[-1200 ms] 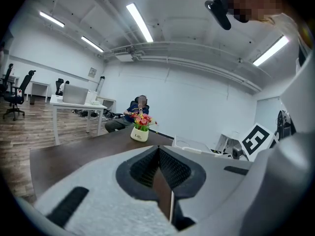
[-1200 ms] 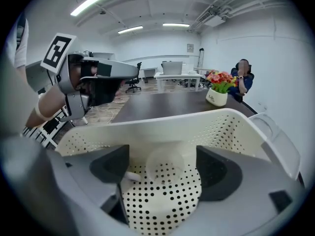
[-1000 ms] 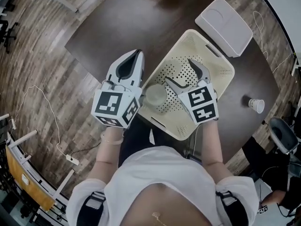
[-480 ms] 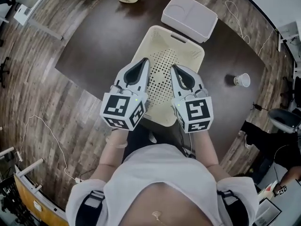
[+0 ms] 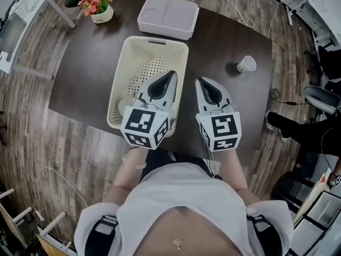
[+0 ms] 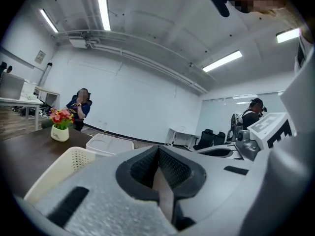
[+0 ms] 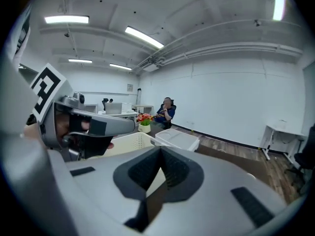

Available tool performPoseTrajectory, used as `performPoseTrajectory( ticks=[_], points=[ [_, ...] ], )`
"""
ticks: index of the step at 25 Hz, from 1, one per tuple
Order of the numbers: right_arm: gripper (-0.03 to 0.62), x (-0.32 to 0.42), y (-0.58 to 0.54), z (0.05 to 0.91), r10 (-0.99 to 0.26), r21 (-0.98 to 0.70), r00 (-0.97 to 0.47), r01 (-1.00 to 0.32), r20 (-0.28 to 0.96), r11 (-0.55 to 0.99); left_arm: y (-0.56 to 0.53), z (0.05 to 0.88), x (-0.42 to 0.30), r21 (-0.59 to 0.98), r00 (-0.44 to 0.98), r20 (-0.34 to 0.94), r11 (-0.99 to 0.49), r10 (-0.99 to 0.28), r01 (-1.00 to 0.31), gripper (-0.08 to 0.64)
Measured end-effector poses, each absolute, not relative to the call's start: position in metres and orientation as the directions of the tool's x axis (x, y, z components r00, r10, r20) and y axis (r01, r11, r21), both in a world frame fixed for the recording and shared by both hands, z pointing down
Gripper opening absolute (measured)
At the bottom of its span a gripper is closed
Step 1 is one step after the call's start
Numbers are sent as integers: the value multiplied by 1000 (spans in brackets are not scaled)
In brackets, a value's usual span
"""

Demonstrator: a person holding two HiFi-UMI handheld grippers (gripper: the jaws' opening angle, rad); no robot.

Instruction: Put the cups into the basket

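You hold both grippers side by side in front of your chest, just apart, pointing away from you and close to level. Your left gripper (image 5: 171, 74) has its jaws pressed together with nothing between them. Your right gripper (image 5: 202, 81) is closed and empty too. Your left forearm (image 5: 129, 169) and right forearm (image 5: 232, 169) run straight back to your body.

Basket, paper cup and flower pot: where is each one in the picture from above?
Basket (image 5: 155, 39): head view, on its far rim.
Paper cup (image 5: 246, 64): head view, on the cup's white body.
Flower pot (image 5: 102, 16): head view, on the white pot below the blooms.
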State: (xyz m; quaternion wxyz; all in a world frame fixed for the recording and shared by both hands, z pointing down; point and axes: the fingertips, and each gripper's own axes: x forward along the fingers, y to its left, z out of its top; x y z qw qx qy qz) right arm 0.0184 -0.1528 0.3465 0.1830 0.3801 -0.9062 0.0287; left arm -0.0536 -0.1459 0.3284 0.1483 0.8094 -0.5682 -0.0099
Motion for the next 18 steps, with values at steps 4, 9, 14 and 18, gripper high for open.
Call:
performPoseTrajectory(
  ticks=[4,9,14,18],
  points=[
    [11,61,-150,346,-742,79,-578,-769,340,634,-147,329,-5,244,444,151,-402,-883,-882,11],
    [11,113,-147,339,-823,67,-486,-848,294,525,-145,327,49,236,534,151,-495,-832,-836,11],
    [11,156,-139,340,-872,56,-398,-902,284,429,-140,330,93,223,613,159,-577,-774,-786,11],
    [11,181,-131,337,-890,51,-360,-920,279,388,-136,328,118,216,646,159,-612,-747,-761,11]
  ],
)
